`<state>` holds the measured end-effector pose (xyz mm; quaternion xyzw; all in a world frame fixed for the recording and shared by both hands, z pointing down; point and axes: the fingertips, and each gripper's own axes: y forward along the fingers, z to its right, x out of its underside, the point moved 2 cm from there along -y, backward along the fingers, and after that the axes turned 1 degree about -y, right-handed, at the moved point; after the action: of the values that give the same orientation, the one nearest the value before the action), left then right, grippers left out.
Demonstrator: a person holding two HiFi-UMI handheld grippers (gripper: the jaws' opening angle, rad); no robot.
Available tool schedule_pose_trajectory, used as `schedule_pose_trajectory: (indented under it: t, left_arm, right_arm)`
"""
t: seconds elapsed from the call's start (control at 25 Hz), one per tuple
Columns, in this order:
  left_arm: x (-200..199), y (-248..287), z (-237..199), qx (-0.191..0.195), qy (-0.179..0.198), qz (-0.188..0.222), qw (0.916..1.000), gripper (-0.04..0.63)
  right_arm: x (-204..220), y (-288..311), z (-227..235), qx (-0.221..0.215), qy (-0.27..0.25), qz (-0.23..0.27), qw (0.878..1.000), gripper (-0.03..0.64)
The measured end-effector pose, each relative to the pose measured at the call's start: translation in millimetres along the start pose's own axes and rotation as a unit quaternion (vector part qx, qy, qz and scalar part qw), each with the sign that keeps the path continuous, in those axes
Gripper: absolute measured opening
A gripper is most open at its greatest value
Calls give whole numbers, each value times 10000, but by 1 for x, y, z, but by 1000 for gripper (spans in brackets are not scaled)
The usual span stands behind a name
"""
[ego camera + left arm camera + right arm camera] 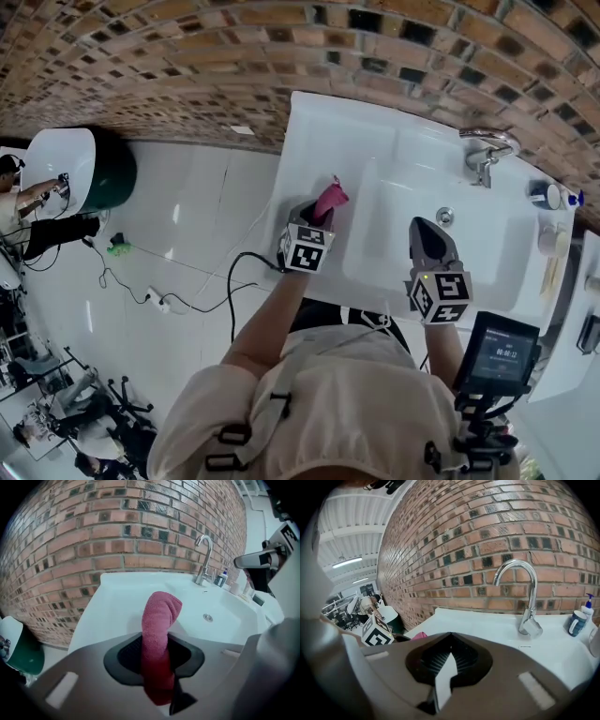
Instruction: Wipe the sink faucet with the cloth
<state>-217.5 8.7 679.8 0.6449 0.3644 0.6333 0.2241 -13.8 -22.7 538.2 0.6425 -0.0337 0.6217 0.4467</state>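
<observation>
Right now my left claw [316, 214] is clamped on the pink cloth [330, 199] at mid-frame, over the sink's [394, 246] left edge. My right claw [425, 225], jaws together with nothing between them, hangs over the basin near the drain [444, 216]. The faucet [487, 150] stands upper right.

Setting: a mock washroom station inside a large open work hall or lab, not a household bathroom. Evidence: a white sink [328, 131] with a chrome faucet [487, 150] at one o'clock in the head view. Toiletry bottles [553, 196] at three o'clock. Bare brick wall [187, 56] behind. Glossy white floor [187, 216] at nine o'clock, crossed by a loose black cable [202, 306] and a power strip [157, 300]. Second white basin [58, 169] on a green base [114, 173] at ten o'clock. Office chairs [127, 398] at eight o'clock. Ribbed hall ceiling [351, 522] with strip lights [347, 562], ten o'clock in the right gripper view.
</observation>
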Motion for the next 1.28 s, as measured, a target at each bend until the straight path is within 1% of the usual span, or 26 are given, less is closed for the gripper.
schedule_pose_trajectory:
  t: [0.08,0.16,0.28,0.32,0.36,0.4,0.44,0.52,0.6,0.68,0.76,0.88,0.92,0.96,1.04,1.08,1.2,1.28]
  left_arm:
    - [6,5,0,-21,23,-104,9999,121]
    - [8,8,2,32,50,-167,9998,153]
    - [10,7,3,116,71,-206,9997,153]
    - [10,6,3,136,64,-227,9996,167]
    - [9,5,2,136,62,-243,9996,253]
    - [7,2,1,113,75,-231,9996,285]
    - [3,-1,-1,69,104,-178,9998,290]
    - [-10,-12,-4,-56,156,26,9999,311]
    - [-32,-27,-9,-156,145,281,9994,339]
    - [-61,-42,-10,-41,99,613,9981,350]
    - [-96,-56,-3,212,120,1064,9940,348]
    - [-156,-85,24,498,444,1808,9813,333]
    - [-173,-97,35,518,588,2030,9760,302]
    - [-187,-109,44,490,712,2239,9708,236]
    - [-209,-129,54,389,843,2605,9610,56]
    - [-215,-135,57,364,868,2728,9575,3]
    - [-226,-136,69,470,971,2878,9516,3]
    - [-231,-134,80,613,944,2959,9486,3]
  right_arm:
    - [1,2,2,0,17,-13,10000,-12]
    - [2,4,1,-20,31,-34,10000,-12]
    - [3,5,-3,-57,39,-54,10000,-12]
    - [3,5,-4,-67,42,-52,10000,-12]
    - [2,5,-5,-72,41,-44,10000,-12]
    - [1,6,-6,-72,39,-30,10000,-12]
    - [-1,5,-6,-67,34,-10,10000,-12]
    - [-7,5,-6,-71,1,44,10000,-12]
    - [-19,7,-8,-121,-80,145,9998,-12]
    - [-33,11,-12,-157,-156,291,9993,-12]
    - [-44,11,-13,-132,-179,449,9987,-12]
    - [-63,-4,-5,-3,-229,706,9972,-12]
    - [-69,-13,-1,41,-256,775,9967,-12]
    - [-74,-21,2,76,-284,835,9961,-12]
    - [-83,-33,5,116,-333,948,9949,-12]
    - [-86,-36,5,125,-352,1001,9943,-12]
    - [-96,-42,12,153,-407,1143,9925,-12]
    - [-103,-48,20,183,-474,1237,9910,-12]
